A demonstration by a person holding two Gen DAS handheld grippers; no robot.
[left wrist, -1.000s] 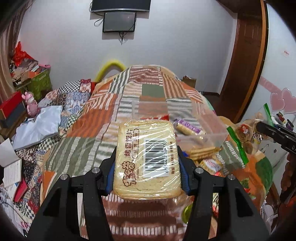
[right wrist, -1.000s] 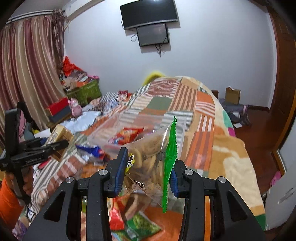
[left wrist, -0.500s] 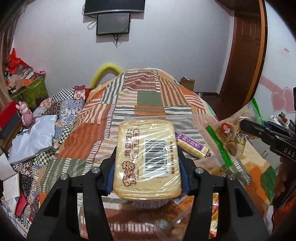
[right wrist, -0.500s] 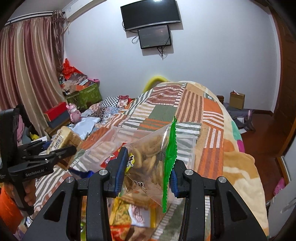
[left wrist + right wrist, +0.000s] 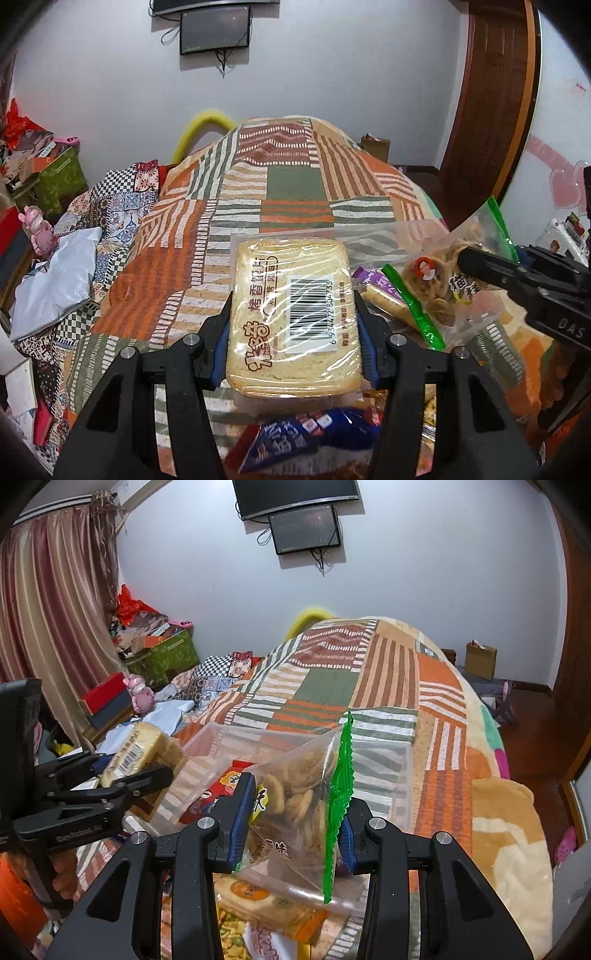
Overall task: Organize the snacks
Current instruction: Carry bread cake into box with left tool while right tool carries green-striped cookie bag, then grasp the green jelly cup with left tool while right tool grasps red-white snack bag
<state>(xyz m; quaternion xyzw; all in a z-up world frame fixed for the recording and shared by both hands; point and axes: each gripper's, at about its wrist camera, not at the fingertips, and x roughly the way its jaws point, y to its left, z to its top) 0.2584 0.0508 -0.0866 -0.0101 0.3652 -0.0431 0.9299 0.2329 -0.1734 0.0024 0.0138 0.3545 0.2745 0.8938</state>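
My left gripper (image 5: 293, 325) is shut on a clear-wrapped pack of toasted bread slices (image 5: 293, 317) with a barcode label, held above the bed. It also shows at the left of the right wrist view (image 5: 147, 757). My right gripper (image 5: 295, 816) is shut on a clear bag of round biscuits (image 5: 295, 797) with a green sealed edge. That bag shows at the right of the left wrist view (image 5: 439, 284), close beside the bread pack. A clear plastic box (image 5: 384, 771) lies just beyond both packs.
Loose snack packs lie below on the patchwork blanket (image 5: 295, 184): a blue packet (image 5: 306, 439), a purple-wrapped stick (image 5: 380, 295), an orange biscuit pack (image 5: 258, 901), a red packet (image 5: 210, 801). Clutter and boxes (image 5: 162, 653) stand left; a wooden door (image 5: 491, 92) right.
Both grippers have risen and drawn closer together with their packs. The biscuit bag now hangs right beside the bread pack, over the clear box.
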